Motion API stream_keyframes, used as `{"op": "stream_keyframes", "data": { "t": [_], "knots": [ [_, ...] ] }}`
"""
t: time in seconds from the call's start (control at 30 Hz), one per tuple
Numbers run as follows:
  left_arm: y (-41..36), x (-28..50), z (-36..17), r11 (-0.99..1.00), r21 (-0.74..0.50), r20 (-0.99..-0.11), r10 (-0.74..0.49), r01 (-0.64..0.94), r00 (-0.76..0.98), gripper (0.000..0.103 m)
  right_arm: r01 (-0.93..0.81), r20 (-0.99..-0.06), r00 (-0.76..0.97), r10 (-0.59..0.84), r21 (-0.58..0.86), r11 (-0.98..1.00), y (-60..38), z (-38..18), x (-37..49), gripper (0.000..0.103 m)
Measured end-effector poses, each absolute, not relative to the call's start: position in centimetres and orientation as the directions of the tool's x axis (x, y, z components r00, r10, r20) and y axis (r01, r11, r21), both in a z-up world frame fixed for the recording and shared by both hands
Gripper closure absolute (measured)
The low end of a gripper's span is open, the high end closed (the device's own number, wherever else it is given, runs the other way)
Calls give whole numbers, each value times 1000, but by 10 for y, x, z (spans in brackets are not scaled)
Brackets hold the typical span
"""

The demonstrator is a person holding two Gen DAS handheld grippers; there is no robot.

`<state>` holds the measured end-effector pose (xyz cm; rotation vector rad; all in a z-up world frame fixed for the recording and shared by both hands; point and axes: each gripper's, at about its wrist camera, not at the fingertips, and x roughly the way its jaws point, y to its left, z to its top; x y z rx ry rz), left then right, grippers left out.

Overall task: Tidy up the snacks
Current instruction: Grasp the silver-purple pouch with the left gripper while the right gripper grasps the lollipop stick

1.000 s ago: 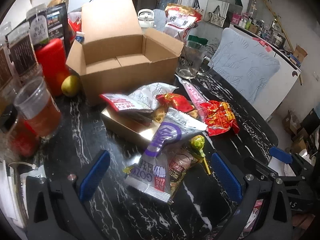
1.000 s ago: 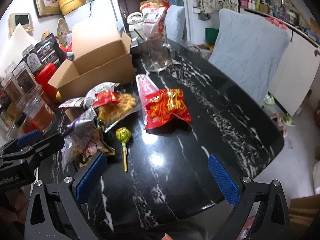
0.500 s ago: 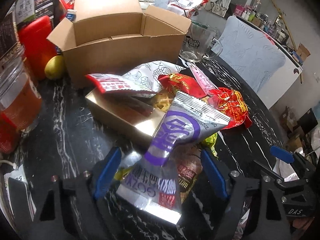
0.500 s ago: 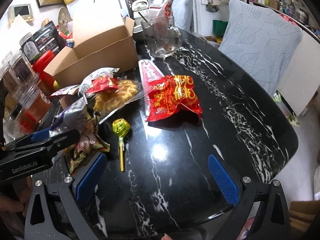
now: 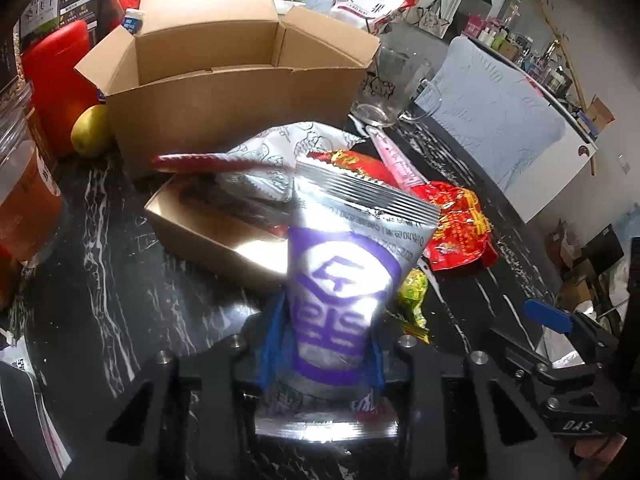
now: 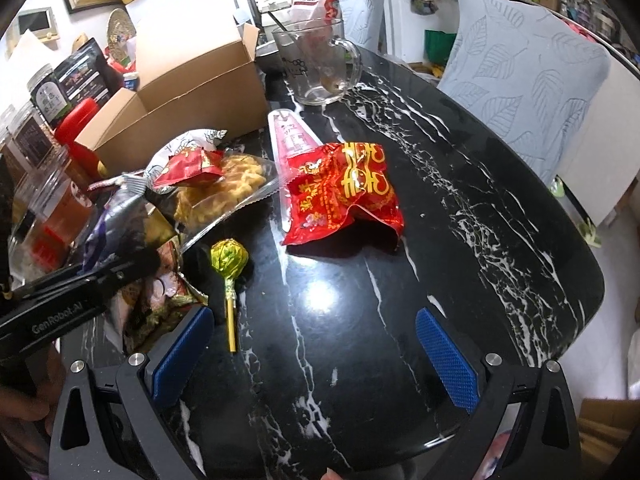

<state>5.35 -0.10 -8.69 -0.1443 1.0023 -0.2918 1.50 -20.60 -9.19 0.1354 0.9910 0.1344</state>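
- The left gripper [image 5: 322, 344] pinches a silver-and-purple snack packet [image 5: 344, 264] between its blue pads, held upright just above the snack pile.
- An open cardboard box [image 5: 224, 76] stands behind the pile.
- A green lollipop [image 6: 229, 258] and a red snack bag [image 6: 340, 192] lie on the black marble table [image 6: 460, 208].
- The right gripper [image 6: 316, 354] hovers with its fingers spread wide, holding nothing.

"GenRobot.AI" on left tool [image 6: 116, 276] body (white lettering); "DAS" on right tool [image 5: 576, 426] body; packet print unreadable.
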Motion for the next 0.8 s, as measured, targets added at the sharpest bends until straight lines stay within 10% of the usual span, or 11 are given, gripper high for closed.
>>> {"op": "stream_keyframes", "data": {
  "t": [0.3,0.8],
  "knots": [
    [20,36,-67,953,-270,-778,-299,136,553,74,-98,-811,540,225,205,974,-195,-95,20,3],
    [65,10,-63,960,-280,-761,-221,-1,610,74,-261,-785,548,289,168,951,-154,-101,48,50]
  ]
}}
